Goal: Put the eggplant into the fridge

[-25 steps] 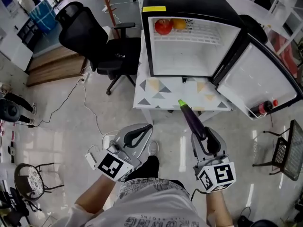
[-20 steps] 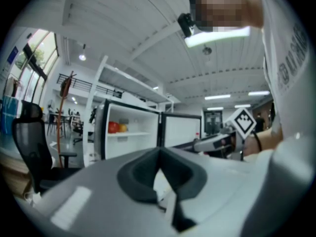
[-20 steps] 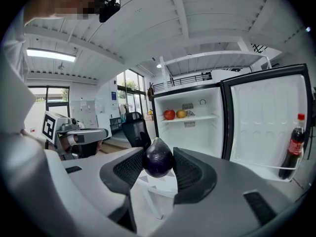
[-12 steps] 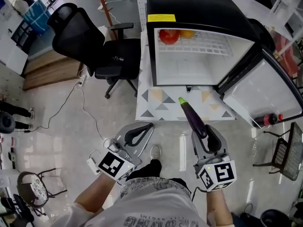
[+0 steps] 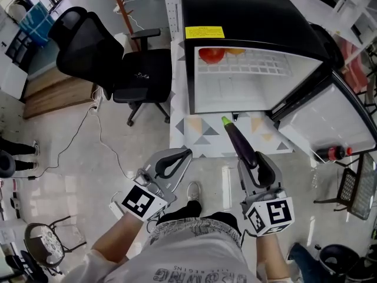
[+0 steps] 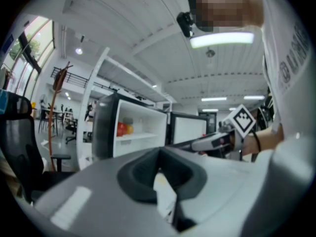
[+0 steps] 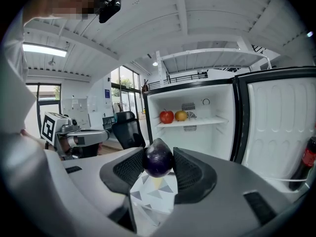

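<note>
1. The right tool [image 5: 254,161] gripped the eggplant [image 5: 237,139]. Its jaws pressed on the dark purple end, and the green stem tip pointed toward the fridge [image 5: 247,16].
2. The eggplant was outside the fridge, above the front part of the patterned tabletop [image 5: 200,139], below the open compartment.
3. The left tool [image 5: 185,153] had its jaws together with nothing between them, level with the right one.
4. The fridge door [image 5: 330,117] stood open at the right with a bottle [image 5: 333,154] in its rack. A red fruit [image 5: 212,54] and an orange fruit [image 5: 235,51] sat on the upper shelf.
</note>
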Tool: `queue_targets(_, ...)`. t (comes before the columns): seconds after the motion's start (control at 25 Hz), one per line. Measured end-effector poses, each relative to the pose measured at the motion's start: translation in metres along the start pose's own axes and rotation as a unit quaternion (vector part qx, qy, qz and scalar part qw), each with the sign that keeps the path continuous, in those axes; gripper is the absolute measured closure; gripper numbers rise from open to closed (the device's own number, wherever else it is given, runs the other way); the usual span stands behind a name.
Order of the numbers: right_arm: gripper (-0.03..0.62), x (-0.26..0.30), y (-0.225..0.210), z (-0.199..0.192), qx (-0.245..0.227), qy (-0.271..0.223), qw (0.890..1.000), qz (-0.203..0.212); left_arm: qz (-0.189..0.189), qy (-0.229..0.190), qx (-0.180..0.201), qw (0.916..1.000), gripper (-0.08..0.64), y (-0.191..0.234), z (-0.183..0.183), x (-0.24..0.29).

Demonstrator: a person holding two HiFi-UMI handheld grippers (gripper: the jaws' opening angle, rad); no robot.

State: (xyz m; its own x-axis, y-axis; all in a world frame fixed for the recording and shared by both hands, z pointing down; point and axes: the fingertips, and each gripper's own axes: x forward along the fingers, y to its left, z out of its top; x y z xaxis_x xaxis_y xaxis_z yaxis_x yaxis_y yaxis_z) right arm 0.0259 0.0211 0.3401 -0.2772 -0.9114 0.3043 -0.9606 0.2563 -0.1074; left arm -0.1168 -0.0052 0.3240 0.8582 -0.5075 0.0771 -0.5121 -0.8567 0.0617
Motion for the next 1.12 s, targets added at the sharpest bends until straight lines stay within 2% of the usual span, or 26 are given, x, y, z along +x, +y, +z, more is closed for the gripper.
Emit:
queue_targets(0.56,0.408,0.042,-0.031,-0.003,0.004,0.002,1.000,-0.012,-0.005,0.015,-0.006,0.9999,0.552,0.023,-0.010,0.034)
queue_targets(1.12,0.410,0.105,-0.099,-0.013,0.005,0.011,1.000,-0.009,0.009,0.047,-0.016,0.9987,0.552,0.041,-0.028,0.095)
